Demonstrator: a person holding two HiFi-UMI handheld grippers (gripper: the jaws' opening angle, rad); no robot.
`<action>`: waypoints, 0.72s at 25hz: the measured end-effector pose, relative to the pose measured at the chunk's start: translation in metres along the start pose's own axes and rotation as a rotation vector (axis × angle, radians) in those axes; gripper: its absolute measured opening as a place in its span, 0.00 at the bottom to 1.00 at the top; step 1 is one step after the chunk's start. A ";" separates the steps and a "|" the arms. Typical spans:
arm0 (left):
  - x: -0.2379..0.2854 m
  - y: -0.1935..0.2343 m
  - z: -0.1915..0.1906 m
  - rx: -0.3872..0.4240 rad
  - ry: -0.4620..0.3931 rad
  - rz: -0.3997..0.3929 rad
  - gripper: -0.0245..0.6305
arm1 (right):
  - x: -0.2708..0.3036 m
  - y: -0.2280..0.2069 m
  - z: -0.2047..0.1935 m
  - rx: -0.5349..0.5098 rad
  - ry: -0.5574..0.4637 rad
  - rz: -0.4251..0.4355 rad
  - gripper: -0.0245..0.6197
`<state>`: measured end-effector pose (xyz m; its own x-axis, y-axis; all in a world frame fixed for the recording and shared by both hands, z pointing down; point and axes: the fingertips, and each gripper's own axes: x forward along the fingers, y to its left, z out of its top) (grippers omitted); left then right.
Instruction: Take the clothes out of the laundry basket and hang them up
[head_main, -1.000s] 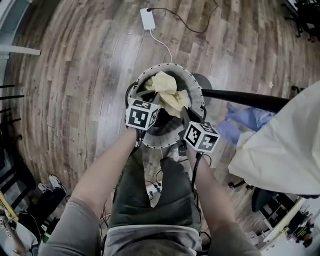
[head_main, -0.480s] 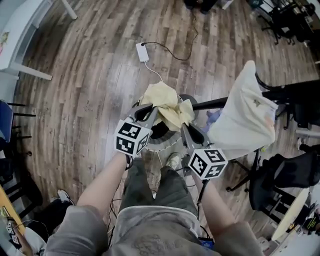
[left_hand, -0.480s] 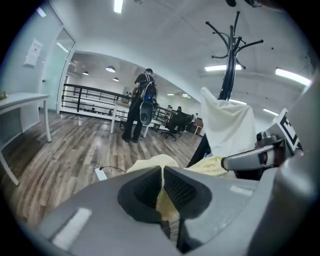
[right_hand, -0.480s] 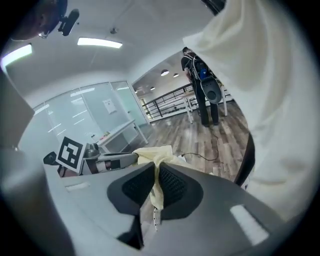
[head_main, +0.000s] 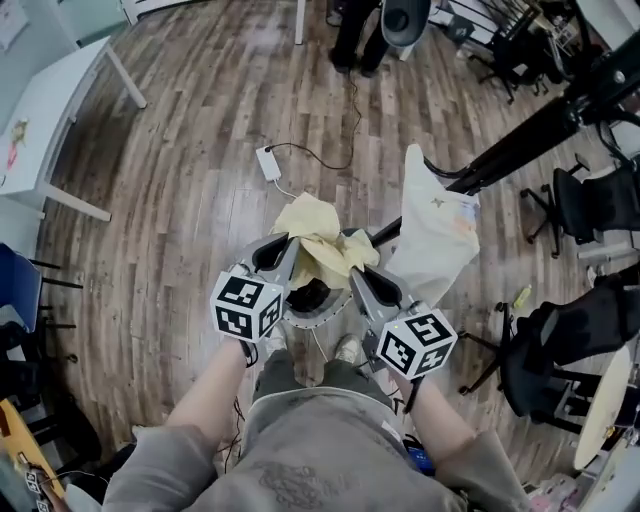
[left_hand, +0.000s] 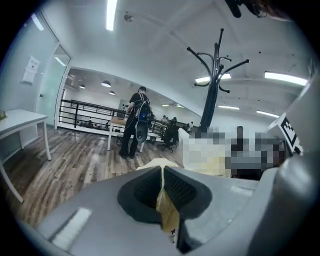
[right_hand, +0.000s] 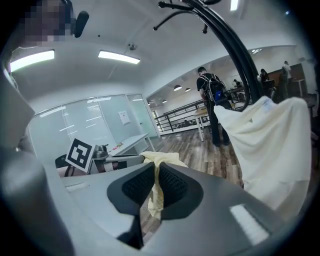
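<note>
A pale yellow garment (head_main: 318, 240) hangs bunched between my two grippers, lifted above the round laundry basket (head_main: 308, 303). My left gripper (head_main: 277, 251) is shut on one edge of the yellow garment (left_hand: 165, 205), which is pinched between its pads. My right gripper (head_main: 358, 279) is shut on the other edge of the yellow garment (right_hand: 156, 190). A white garment (head_main: 432, 240) hangs on the black coat stand (head_main: 520, 140) to the right, and in the right gripper view the white garment (right_hand: 265, 145) is close by.
A white power adapter (head_main: 270, 163) with a cable lies on the wood floor beyond the basket. A white table (head_main: 50, 120) stands at the left. Black office chairs (head_main: 570, 340) crowd the right side. A person (left_hand: 136, 120) stands far off by a desk.
Both grippers have risen with the yellow garment, lifting it out of the basket. The view has tilted up, showing the coat stand, the white garment and more of the room.
</note>
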<state>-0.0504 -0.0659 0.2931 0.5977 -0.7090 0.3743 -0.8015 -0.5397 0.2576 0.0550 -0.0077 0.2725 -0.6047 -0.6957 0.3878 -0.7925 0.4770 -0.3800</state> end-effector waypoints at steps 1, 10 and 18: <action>-0.004 -0.005 0.007 0.015 -0.004 -0.005 0.06 | -0.007 0.004 0.006 -0.010 -0.009 0.008 0.13; -0.049 -0.057 0.050 0.016 -0.107 -0.053 0.06 | -0.066 0.028 0.045 -0.084 -0.067 0.062 0.13; -0.056 -0.074 0.052 0.027 -0.087 -0.047 0.06 | -0.082 0.027 0.048 -0.075 -0.085 0.070 0.13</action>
<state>-0.0235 -0.0102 0.2072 0.6350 -0.7187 0.2834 -0.7724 -0.5844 0.2486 0.0875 0.0367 0.1905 -0.6525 -0.7006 0.2886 -0.7540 0.5627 -0.3389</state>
